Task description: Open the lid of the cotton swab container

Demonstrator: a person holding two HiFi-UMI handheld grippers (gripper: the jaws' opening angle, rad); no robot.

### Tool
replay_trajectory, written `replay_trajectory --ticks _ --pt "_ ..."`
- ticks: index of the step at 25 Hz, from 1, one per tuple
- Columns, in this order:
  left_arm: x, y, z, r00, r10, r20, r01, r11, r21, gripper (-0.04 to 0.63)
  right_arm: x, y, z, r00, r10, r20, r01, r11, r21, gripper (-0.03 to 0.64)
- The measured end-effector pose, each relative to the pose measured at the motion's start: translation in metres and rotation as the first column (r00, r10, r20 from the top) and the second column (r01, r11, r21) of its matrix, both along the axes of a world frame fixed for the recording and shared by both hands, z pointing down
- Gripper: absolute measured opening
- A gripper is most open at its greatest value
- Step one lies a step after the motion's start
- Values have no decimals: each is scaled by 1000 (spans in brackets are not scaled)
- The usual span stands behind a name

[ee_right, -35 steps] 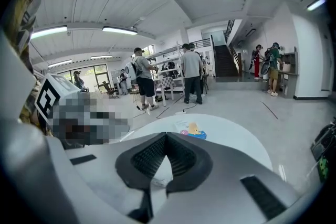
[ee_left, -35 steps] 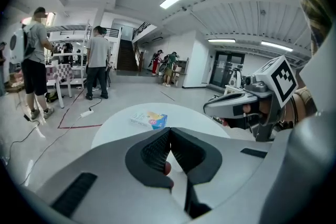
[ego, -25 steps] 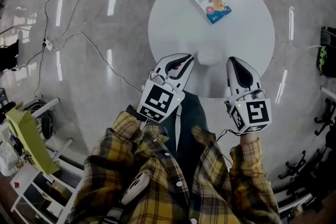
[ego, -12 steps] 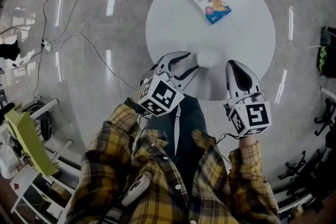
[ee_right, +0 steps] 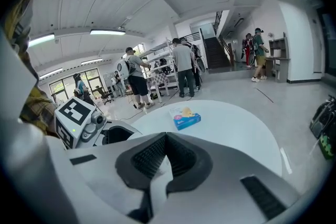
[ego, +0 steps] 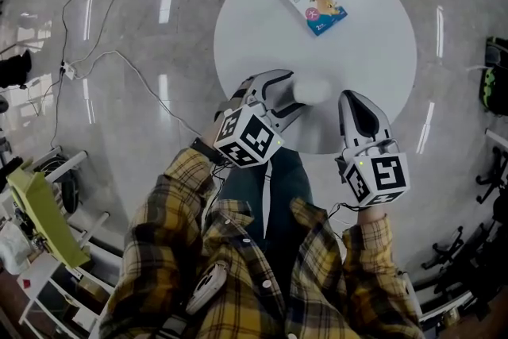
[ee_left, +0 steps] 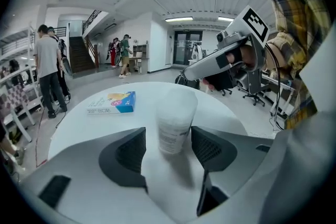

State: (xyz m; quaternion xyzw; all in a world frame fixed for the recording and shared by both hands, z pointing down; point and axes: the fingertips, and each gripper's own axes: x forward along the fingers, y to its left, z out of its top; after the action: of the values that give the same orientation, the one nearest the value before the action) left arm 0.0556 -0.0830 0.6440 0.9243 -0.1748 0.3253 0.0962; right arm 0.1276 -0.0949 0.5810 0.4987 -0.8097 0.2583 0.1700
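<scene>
While left tongs (ee_left: 168, 138), just opened wide, straddle one swab container (ee_left: 176, 112): right tongs (ee_right: 167, 144) pressed together; one box (ego: 313, 4).

The head view looks steeply down from above on the round white table (ego: 373, 52). Each gripper view sits low and close behind its own jaws, facing across the tabletop; all three share the blue packet (ee_left: 113, 103).

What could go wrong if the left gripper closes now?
The left gripper has just been opening its jaws. The cotton swab container stands between them, nearer one pad than the other.
1. Closing may push the tall, narrow container sideways or tip it on the table.
2. The right gripper is shut, so it is not ready to steady it.
</scene>
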Motion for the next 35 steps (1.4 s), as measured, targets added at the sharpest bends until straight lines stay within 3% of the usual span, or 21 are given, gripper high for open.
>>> replay_trajectory --ticks 7,35 --pt "17 -2 8 996 82 19 -82 996 27 272 3 1 5 1000 5 12 -5 1000 -9 15" --pt "28 4 10 988 152 17 -153 987 55 249 8 15 11 1000 26 13 -26 999 -29 15"
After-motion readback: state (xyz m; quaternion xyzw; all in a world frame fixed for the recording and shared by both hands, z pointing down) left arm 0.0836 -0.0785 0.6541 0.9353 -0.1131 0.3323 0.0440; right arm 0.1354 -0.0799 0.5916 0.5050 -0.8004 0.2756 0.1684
